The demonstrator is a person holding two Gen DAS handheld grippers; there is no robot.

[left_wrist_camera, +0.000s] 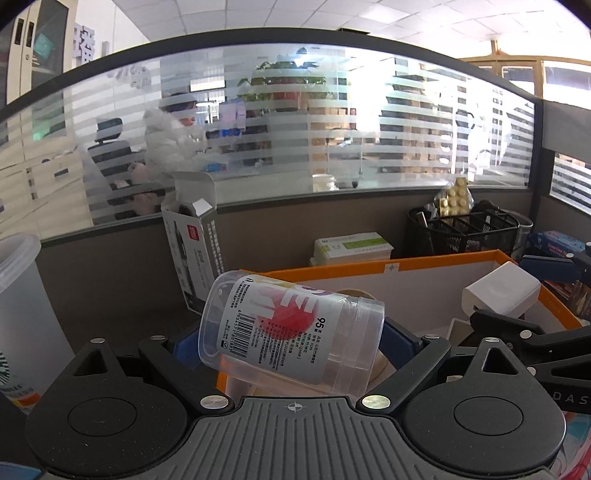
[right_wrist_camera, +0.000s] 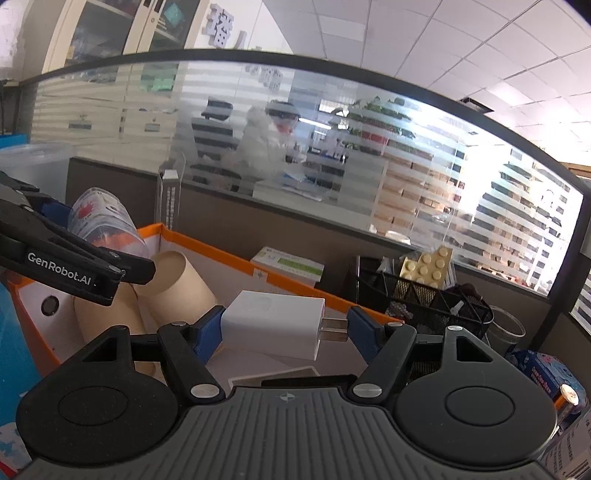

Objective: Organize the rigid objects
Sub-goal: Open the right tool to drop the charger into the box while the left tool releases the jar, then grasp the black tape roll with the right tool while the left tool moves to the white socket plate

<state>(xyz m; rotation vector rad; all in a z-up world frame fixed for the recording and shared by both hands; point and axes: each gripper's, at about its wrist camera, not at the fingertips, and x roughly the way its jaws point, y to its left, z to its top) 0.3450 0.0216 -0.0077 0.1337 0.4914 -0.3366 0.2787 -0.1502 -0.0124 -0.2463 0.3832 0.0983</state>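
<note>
place: office | evidence: frosted-stripe glass partition (left_wrist_camera: 332, 122); swivel chair (left_wrist_camera: 110, 147) beyond it; filing cabinet (right_wrist_camera: 122, 33); mesh desk organizer (left_wrist_camera: 465, 229); panel ceiling (right_wrist_camera: 461, 37)

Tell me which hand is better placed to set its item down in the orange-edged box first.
Probably the right. Its gripper holds the white charger already above the orange-edged box. The left gripper holds the clear jar tilted, near the box's near rim.
</note>
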